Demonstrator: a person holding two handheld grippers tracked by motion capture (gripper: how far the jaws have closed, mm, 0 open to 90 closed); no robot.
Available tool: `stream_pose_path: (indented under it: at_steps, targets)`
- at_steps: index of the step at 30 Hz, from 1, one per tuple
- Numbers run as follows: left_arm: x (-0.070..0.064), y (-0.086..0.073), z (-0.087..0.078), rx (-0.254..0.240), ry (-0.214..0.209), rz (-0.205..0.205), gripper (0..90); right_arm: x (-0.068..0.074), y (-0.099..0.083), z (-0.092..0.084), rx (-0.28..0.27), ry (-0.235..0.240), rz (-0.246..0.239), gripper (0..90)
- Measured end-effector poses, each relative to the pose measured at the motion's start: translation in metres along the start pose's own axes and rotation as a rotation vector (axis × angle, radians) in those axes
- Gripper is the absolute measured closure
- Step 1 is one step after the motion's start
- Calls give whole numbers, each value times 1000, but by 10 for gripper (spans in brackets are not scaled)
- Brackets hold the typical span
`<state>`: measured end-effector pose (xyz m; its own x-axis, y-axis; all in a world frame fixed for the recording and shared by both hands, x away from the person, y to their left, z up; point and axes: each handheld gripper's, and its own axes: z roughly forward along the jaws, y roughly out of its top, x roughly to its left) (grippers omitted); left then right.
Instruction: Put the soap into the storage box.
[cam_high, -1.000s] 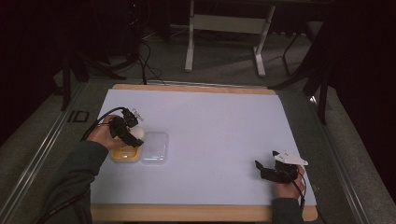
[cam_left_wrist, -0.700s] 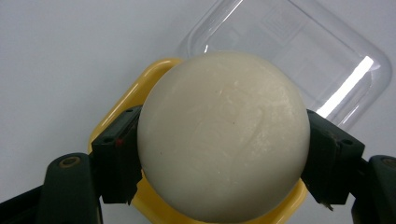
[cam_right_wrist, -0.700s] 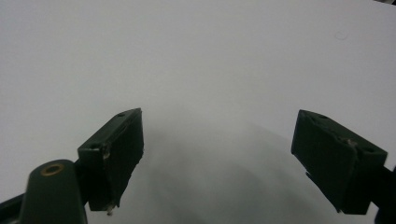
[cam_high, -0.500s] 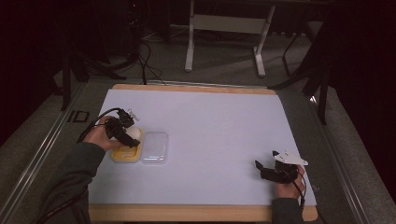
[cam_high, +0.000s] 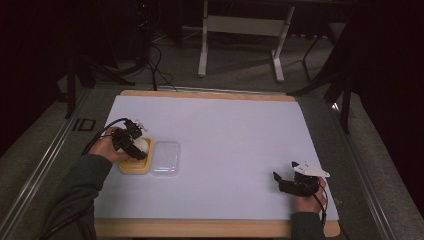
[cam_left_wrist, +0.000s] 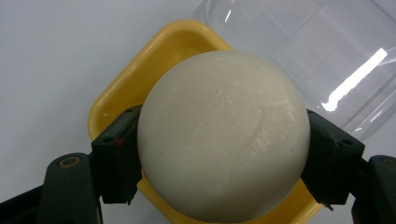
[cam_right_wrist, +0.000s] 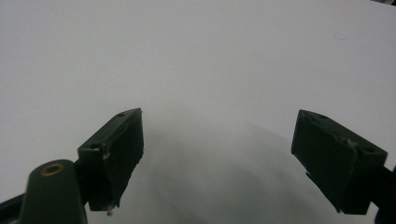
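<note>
A cream-white ball (cam_left_wrist: 224, 135) sits between the jaws of my left gripper (cam_left_wrist: 224, 163), which is shut on it just above a small yellow tray (cam_left_wrist: 140, 79). From above, the same left gripper (cam_high: 134, 146) holds the white ball (cam_high: 142, 144) over the yellow tray (cam_high: 131, 167) at the table's left. A clear plastic lid (cam_high: 165, 158) lies right beside the tray, also seen as a clear lid (cam_left_wrist: 327, 51) in the left gripper view. My right gripper (cam_high: 281, 181) rests low at the front right, open, with nothing between its jaws (cam_right_wrist: 219, 158).
The white table top (cam_high: 230, 145) has a wooden rim (cam_high: 210, 227) along its front edge. Cables trail from the left gripper toward the table's left side. A metal stand (cam_high: 240, 30) stands on the floor behind the table.
The left gripper with the ball has shifted slightly over the yellow tray. The right gripper has stayed where it was.
</note>
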<state>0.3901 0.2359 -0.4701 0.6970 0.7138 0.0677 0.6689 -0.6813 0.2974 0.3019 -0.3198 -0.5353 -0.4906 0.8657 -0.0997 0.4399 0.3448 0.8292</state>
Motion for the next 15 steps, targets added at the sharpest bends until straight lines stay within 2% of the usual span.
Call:
stream_pose_path:
  at_steps: [4, 7, 10, 13, 15]
  targets:
    - [0, -2, 4, 8, -16, -2, 252, 0, 0, 0, -1, 0, -2, 165]
    - [0, -3, 9, 23, -13, 1, 252, 0, 0, 0, 0, 0, 0, 165]
    - [2, -6, 13, 32, -17, -13, 251, 0, 0, 0, 0, 1, 0, 165]
    - [4, -9, 20, 50, -36, -23, 251, 0, 0, 0, 0, 0, 0, 165]
    - [5, -12, 24, 53, -70, -40, 247, 0, 0, 0, 0, 1, 0, 166]
